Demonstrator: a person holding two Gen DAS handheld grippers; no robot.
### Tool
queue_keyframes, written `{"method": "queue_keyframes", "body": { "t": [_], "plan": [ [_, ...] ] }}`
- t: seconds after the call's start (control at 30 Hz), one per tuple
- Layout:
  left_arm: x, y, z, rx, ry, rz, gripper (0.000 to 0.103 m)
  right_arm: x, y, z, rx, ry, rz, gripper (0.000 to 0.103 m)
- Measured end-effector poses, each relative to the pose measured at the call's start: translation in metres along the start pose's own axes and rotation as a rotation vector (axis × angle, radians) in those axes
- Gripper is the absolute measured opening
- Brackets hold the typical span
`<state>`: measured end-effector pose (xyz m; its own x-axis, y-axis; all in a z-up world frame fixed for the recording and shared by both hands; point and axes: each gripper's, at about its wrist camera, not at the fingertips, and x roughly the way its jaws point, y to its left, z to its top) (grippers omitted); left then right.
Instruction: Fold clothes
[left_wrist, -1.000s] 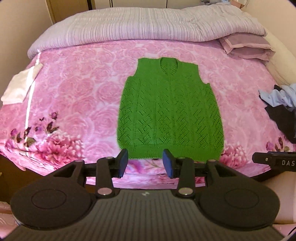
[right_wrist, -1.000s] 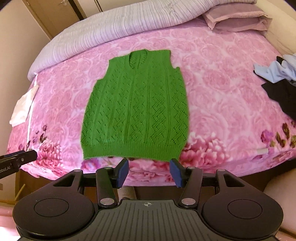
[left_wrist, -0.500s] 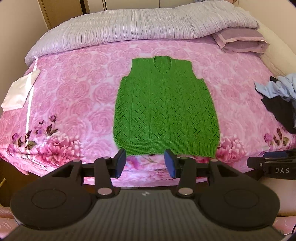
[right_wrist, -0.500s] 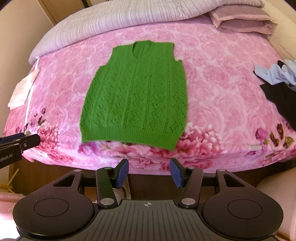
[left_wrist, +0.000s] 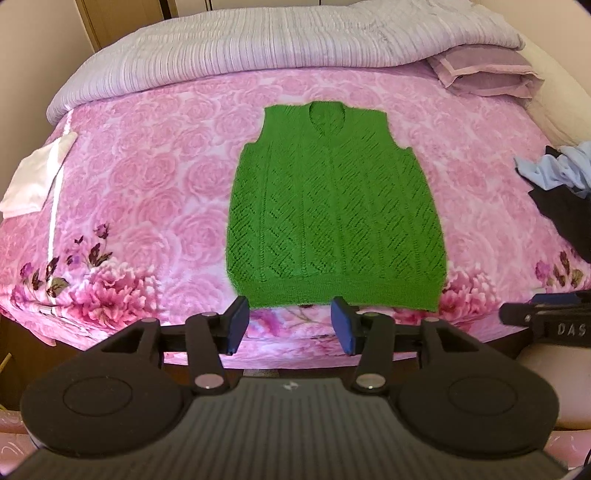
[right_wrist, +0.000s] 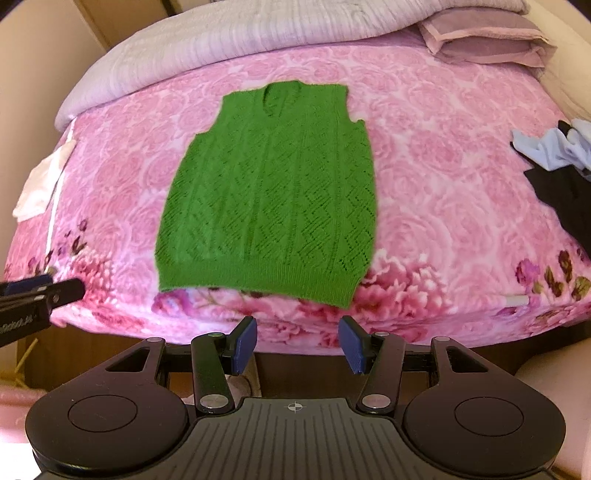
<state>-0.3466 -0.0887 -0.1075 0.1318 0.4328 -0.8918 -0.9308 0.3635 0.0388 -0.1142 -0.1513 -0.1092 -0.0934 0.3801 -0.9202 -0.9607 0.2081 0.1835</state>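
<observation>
A green knitted vest (left_wrist: 336, 218) is lying flat in the middle of a pink flowered bed (left_wrist: 147, 192), its hem nearest. The left gripper (left_wrist: 290, 325) is sinking toward that hem, jaws widening, nothing between them. The right gripper (right_wrist: 297, 341) is hovering short of the bed edge, jaws spread and empty. Folding is not yet begun.

White letters "DAS" on the black right tongs (left_wrist: 546, 323), edge-cropped

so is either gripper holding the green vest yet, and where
Nothing is held. The left gripper, opening, and right gripper are empty, short of the green vest's hem.
</observation>
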Motion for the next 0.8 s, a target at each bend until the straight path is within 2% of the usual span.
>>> {"method": "queue_keyframes", "body": {
  "t": [0.13, 0.33, 0.57, 0.67, 0.8],
  "plan": [
    [0.031, 0.016, -0.005, -0.008, 0.027, -0.02, 0.046, 0.033, -0.001, 0.001, 0.006, 0.009, -0.052, 0.053],
    [0.115, 0.043, -0.012, -0.007, 0.01, -0.049, 0.046, 0.103, -0.001, 0.002, 0.01, -0.024, -0.083, 0.053],
    [0.2, 0.055, -0.021, 0.038, -0.096, -0.086, 0.046, 0.192, -0.009, -0.013, 0.043, -0.122, -0.136, 0.053],
    [0.217, 0.059, -0.027, 0.055, -0.165, -0.112, 0.046, 0.206, -0.016, -0.026, 0.083, -0.227, -0.143, 0.053],
    [0.209, 0.068, -0.042, 0.09, -0.264, -0.128, 0.046, 0.183, -0.026, -0.047, 0.135, -0.488, -0.14, 0.053]
  ]
}}
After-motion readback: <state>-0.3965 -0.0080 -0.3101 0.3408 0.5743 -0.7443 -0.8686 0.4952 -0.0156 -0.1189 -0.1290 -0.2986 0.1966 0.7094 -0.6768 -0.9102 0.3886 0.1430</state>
